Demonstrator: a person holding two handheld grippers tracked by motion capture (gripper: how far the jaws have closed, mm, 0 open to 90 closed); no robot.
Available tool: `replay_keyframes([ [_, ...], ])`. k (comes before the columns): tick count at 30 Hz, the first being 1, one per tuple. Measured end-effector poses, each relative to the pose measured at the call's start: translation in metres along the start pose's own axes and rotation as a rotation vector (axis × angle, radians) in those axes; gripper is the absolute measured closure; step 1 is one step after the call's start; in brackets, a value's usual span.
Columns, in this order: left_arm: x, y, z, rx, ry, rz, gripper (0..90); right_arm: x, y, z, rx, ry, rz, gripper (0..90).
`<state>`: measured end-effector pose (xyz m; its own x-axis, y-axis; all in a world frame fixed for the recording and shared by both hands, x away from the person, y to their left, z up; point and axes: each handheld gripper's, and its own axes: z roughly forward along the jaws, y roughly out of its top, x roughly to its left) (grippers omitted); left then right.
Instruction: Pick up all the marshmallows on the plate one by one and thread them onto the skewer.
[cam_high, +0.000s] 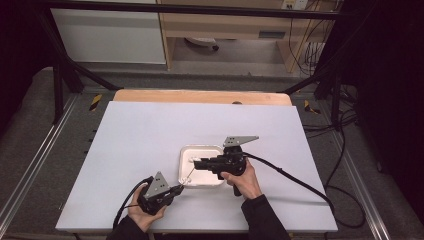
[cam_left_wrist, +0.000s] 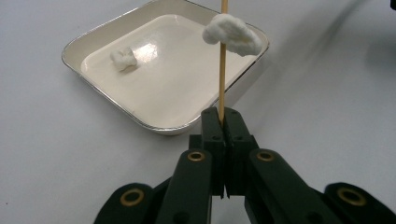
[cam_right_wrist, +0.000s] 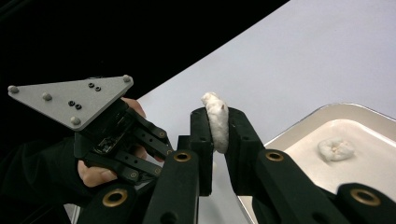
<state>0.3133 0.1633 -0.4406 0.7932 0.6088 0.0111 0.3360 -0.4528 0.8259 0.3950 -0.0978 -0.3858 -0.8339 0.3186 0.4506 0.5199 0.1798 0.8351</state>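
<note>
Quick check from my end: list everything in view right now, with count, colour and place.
Tray: one, white with a silvery rim, on the table in front of both grippers.
Marshmallows: two, white; one lying in the tray, one squeezed in the right gripper.
Skewer: one, light wood, upright in the left gripper, touching the held marshmallow.
Table: one, white top.
Left gripper: black, shut on the skewer.
Right gripper: black, shut on the marshmallow.
Hands: two, dark sleeves, at the near edge.

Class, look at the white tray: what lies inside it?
One white marshmallow lies loose on the tray floor. In the high view the right gripper hides part of the floor.
</note>
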Motion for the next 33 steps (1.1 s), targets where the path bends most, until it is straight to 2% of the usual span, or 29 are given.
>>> replay_keyframes([
  [5,-0.0002,-0.0005,0.0011,0.003,-0.003,-0.002,89.2,0.0011,-0.0023,0.0014,0.000,-0.011,-0.008,83.1],
  [33,-0.0005,-0.0008,0.0012,0.018,-0.007,0.000,89.3,-0.0013,-0.0098,0.0052,0.000,0.015,-0.006,84.0],
])
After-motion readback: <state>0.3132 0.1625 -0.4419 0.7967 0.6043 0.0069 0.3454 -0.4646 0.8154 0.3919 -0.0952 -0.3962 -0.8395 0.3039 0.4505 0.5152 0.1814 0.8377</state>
